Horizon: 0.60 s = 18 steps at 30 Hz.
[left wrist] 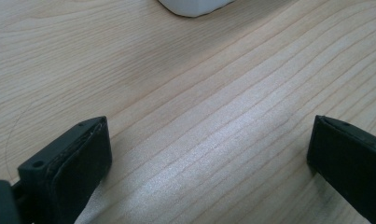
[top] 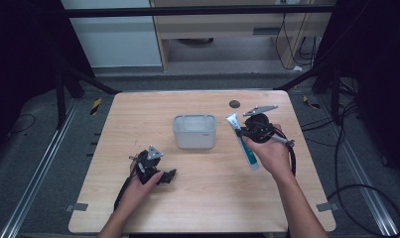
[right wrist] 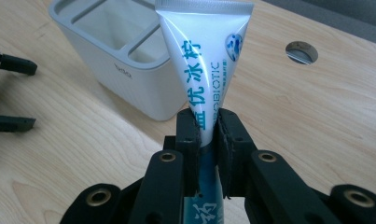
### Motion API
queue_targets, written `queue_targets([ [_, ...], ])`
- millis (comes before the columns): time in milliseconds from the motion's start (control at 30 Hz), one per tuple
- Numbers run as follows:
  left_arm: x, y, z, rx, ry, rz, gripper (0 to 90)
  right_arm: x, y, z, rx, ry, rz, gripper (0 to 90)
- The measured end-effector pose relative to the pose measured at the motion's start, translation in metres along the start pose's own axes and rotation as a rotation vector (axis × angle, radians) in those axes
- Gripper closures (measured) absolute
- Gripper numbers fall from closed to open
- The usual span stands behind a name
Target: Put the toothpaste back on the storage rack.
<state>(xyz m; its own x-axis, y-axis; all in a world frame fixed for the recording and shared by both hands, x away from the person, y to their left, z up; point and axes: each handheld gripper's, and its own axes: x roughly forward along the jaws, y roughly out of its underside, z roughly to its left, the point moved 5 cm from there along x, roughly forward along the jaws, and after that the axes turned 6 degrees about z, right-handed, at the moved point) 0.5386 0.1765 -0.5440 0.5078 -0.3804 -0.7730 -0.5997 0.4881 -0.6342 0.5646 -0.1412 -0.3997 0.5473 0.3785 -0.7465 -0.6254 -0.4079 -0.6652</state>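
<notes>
So the wooden table (top: pixel 202 198) is the big stage here, with a white divided holder (top: pixel 194 131) parked near the middle – the kind with a few open-top slots for toothbrushes and such. My read is it sits dead centre so either hand can get to it.

The right gripper (right wrist: pixel 207 135) is clamped on a toothpaste tube (right wrist: pixel 202 65), pads squeezing the body roughly mid-length. In the high view the tube (top: pixel 244 141) is up off the table, just right of the holder. Its long axis runs from the flat crimped end, pointing up and away toward the far side of the table, down to the cap end near the person's right hand (top: pixel 274 156). Gripping it at the middle makes sense to me – it keeps the thing balanced and leaves the cap end free to drop into a slot, if that's the plan.

The left gripper (top: pixel 155 168) sits near the front-left of the table, jaws spread wide with nothing but bare wood between them, seemingly just parked out of the way.
</notes>
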Motion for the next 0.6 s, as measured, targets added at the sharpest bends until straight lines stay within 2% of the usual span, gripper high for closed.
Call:
queue_targets([
  [600,0.000,0.000,0.000,0.000,0.001,0.000,0.0,-0.014,-0.019,0.009,0.003,0.002,-0.096,80.2],
])
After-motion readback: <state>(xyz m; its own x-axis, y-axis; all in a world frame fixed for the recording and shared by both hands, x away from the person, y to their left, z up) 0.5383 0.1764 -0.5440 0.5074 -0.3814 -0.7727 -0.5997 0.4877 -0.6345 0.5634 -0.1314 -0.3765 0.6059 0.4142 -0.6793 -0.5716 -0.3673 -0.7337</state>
